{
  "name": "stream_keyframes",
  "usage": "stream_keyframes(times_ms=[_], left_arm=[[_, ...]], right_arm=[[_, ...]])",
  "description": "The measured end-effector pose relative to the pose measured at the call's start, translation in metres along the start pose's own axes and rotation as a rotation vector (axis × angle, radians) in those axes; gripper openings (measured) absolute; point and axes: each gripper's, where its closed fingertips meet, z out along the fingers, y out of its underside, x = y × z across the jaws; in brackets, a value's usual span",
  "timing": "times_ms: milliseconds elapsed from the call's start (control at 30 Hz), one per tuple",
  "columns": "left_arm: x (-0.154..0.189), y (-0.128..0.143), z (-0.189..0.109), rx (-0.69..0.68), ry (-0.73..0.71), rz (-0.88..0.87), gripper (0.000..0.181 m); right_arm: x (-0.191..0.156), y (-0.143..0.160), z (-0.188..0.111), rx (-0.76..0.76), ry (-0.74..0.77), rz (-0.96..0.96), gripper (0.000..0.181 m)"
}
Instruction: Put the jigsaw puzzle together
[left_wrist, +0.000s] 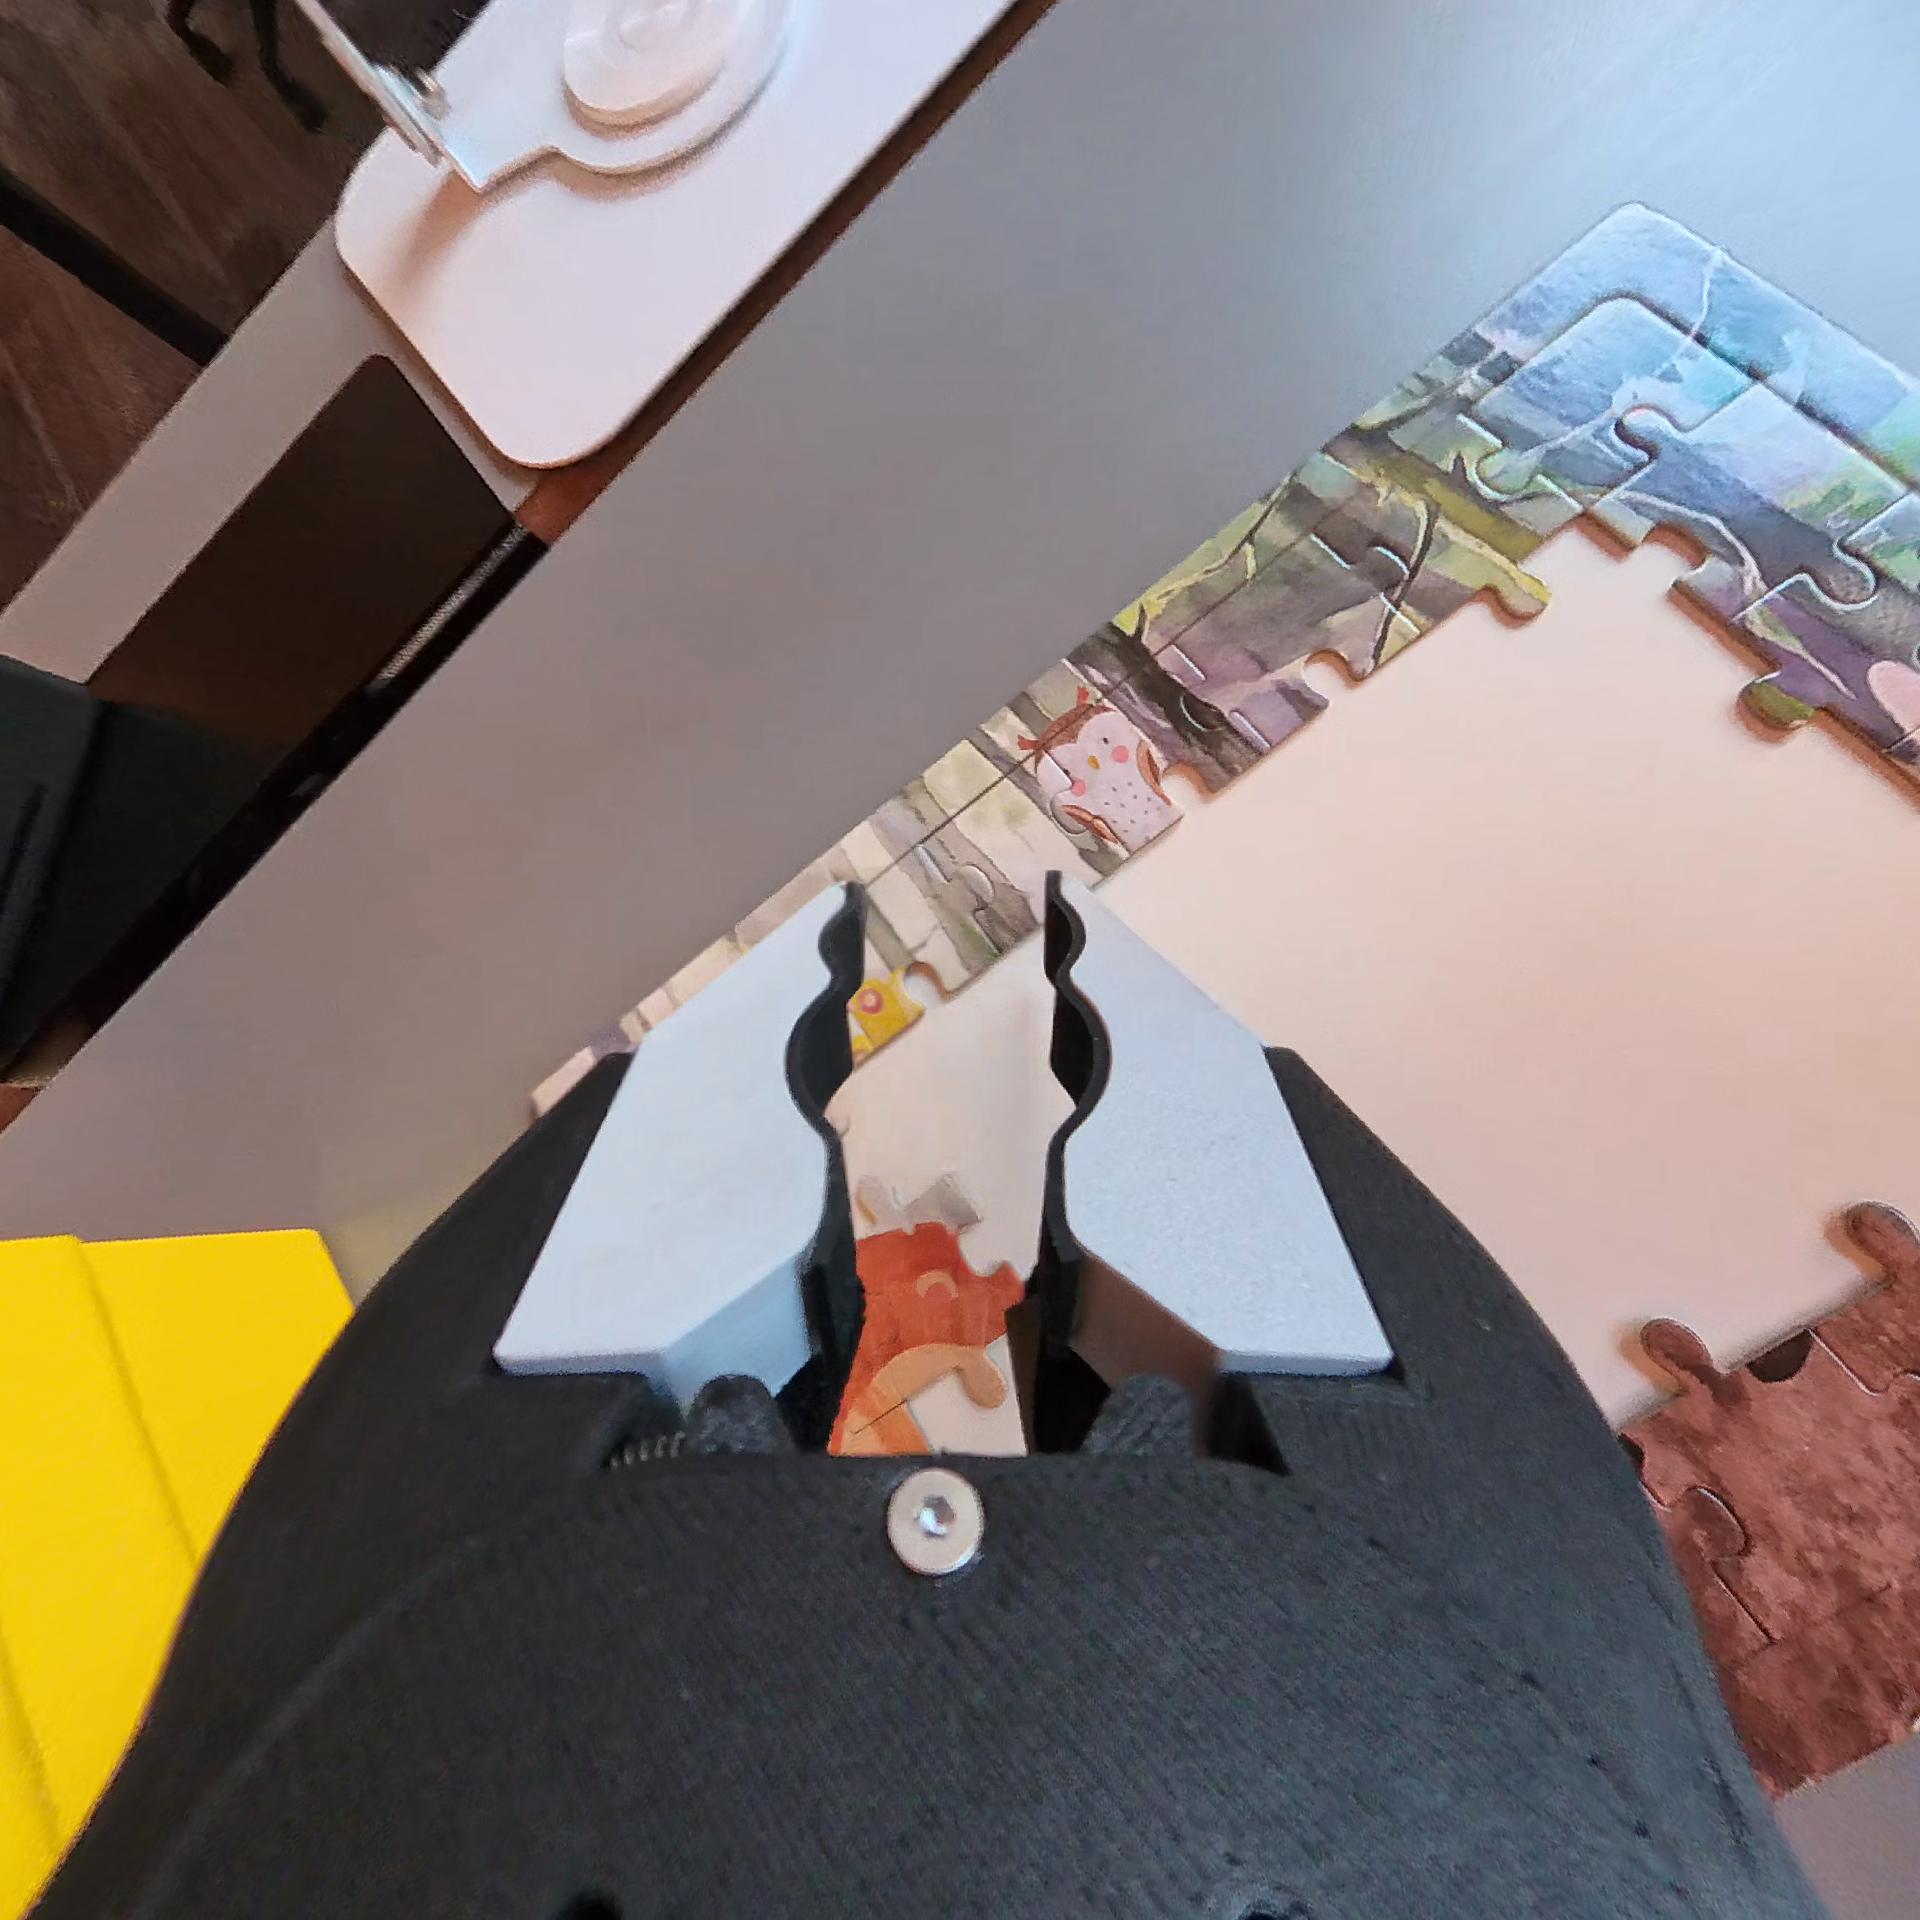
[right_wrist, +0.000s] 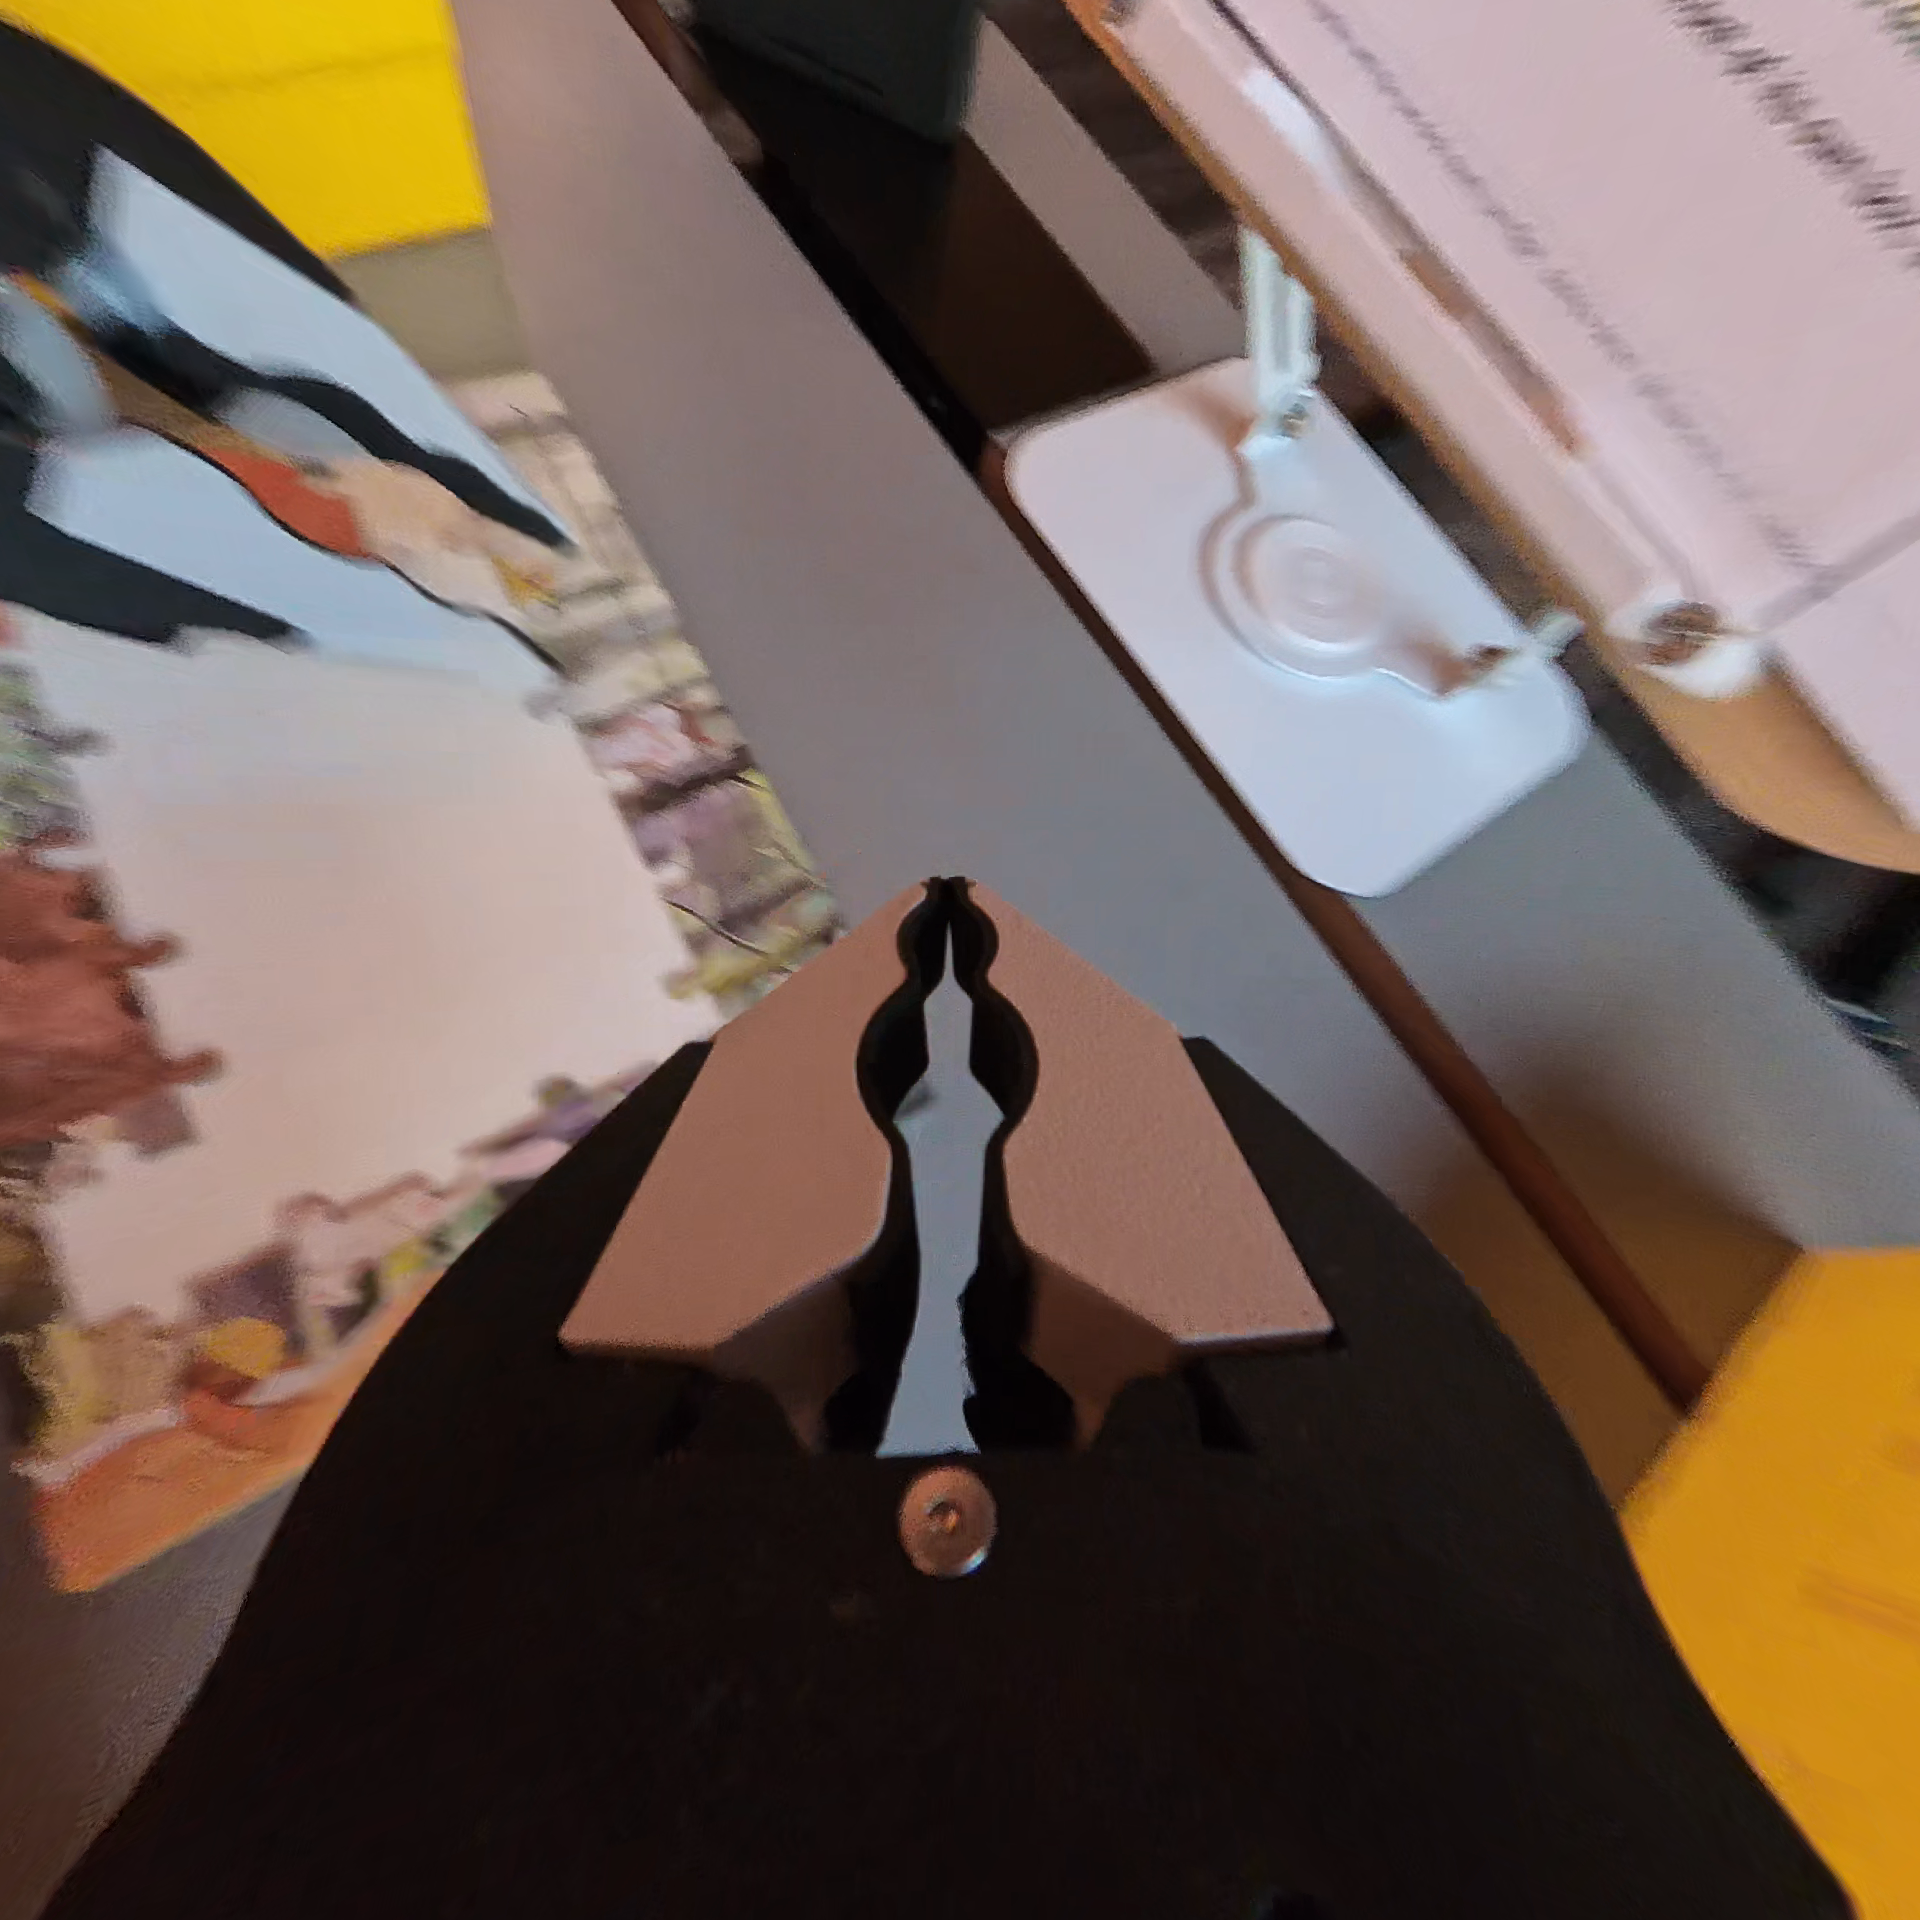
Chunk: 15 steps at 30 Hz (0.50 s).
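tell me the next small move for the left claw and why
Probably lower the left claw and close it on the orange piece seen between its open jaws. That piece seems loose on the bare white board, apart from the assembled border, and the right claw is shut, off over the grey table.

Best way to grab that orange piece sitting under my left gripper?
The orange piece lies flat on the white puzzle board, directly below the open left gripper. Come straight down and pinch its two opposite edges, probably on the straighter sides, avoiding the tabs.
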Motion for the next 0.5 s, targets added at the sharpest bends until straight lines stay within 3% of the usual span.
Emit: stream_keyframes(times_ms=[300,500], left_arm=[[-0.044,-0.052,-0.085,0.223,-0.065,-0.071,0.034],[-0.054,-0.060,-0.110,0.255,-0.091,-0.084,0.051]], right_arm=[[0.076,0.018,-0.086,-0.100,0.367,0.028,0.005],[0.096,-0.008,-0.144,0.046,0.560,0.066,0.019]])
